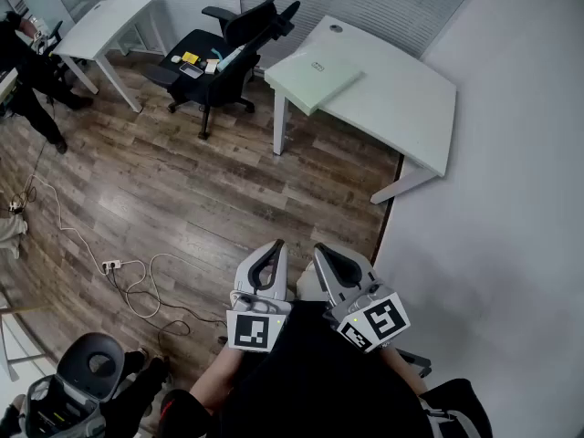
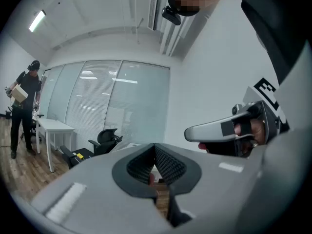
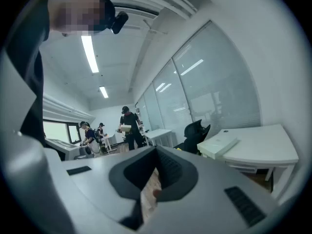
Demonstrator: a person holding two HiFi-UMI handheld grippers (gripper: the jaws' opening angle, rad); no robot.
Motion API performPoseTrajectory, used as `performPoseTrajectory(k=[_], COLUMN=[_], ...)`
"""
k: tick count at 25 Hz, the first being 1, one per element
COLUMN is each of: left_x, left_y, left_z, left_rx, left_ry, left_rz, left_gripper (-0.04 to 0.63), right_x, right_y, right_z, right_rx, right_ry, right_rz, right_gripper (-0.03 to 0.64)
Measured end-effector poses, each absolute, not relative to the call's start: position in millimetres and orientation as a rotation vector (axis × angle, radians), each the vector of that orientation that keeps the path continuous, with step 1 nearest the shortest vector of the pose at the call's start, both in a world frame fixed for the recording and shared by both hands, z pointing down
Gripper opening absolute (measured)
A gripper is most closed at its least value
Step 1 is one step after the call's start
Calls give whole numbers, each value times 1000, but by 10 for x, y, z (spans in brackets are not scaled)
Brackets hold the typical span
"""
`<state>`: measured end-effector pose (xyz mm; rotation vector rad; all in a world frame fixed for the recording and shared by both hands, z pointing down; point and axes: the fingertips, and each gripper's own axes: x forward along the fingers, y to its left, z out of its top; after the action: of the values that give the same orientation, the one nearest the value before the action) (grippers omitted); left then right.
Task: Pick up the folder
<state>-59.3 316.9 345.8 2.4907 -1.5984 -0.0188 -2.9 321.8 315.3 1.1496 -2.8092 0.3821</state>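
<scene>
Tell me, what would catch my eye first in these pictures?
Two grey tools stand out low in the head view: the left gripper and the right gripper, side by side, each with its jaws together on nothing. Across the wooden floor, a pale green folder lies on the left corner of a white desk, next to a black office chair.

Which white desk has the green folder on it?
The bigger desk by the right wall, folder at its left end; the smaller desk stands far left.
</scene>
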Motion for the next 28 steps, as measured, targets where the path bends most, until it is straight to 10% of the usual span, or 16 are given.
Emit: performPoseTrajectory(k=[28], left_x=[-794], left_y=[3250], left_z=[3391], left_rx=[2504], left_ry=[-1597], left_rz=[-44], left_gripper=[5], right_x=[-80], right_y=[3200], right_z=[2972], right_rx=[1296], right_ry=[-2880], right_rz=[444], right_gripper=[-3])
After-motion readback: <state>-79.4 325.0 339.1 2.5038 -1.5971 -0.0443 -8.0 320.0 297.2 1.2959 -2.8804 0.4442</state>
